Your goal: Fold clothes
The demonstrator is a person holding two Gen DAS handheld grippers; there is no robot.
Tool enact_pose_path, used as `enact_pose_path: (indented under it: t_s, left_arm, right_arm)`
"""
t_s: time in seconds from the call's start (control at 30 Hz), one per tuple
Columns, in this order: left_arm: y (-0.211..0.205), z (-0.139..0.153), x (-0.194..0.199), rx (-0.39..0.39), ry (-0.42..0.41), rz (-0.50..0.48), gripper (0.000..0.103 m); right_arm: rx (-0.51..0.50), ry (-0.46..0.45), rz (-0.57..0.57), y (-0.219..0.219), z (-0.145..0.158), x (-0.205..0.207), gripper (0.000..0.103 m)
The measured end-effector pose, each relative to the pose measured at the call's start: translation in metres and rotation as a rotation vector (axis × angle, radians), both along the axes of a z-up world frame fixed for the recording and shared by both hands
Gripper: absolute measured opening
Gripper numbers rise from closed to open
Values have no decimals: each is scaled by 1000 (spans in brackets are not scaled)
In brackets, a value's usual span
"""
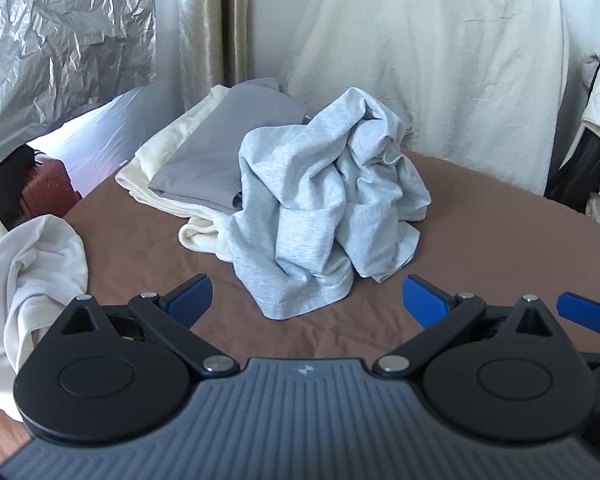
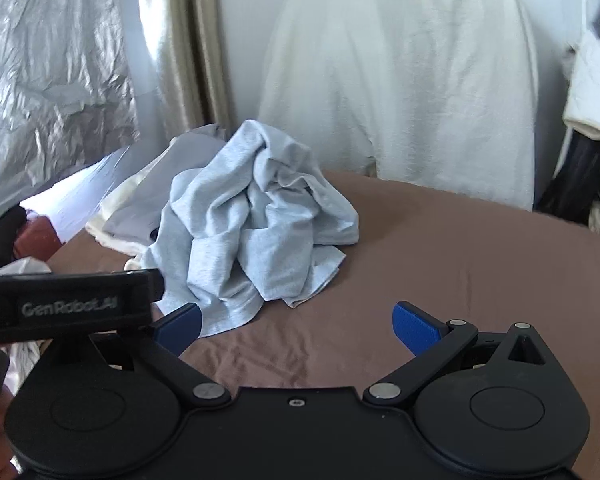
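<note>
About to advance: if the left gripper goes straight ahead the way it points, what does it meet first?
Most likely the crumpled light grey garment: its near hem lies dead ahead of the open left gripper, with only bare brown tablecloth between. Depth is unclear.

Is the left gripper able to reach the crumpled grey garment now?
Probably yes. The left tongs are open and point at the grey garment; only bare brown sheet lies between them.

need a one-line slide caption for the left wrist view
Open left gripper hovers over a brown table facing a crumpled light grey shirt, folded clothes stacked behind it.
</note>
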State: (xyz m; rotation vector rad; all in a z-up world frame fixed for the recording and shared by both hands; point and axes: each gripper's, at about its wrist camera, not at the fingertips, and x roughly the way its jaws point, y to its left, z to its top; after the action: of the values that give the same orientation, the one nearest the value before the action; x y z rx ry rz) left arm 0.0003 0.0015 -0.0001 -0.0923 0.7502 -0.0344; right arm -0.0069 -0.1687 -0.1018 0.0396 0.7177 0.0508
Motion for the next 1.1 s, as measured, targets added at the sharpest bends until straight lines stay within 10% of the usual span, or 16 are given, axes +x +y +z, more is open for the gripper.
enact_pose_path:
  t_s: [0.3,1.1]
  left_arm:
    - [-3,-3,-1,11,15,-28,103]
    - [2,-5,3,-37,52,-31,103]
  right_arm:
    - [114,0,20,-9,-4,-5,103]
    - [36,40,-69,-13,-8,-18,103]
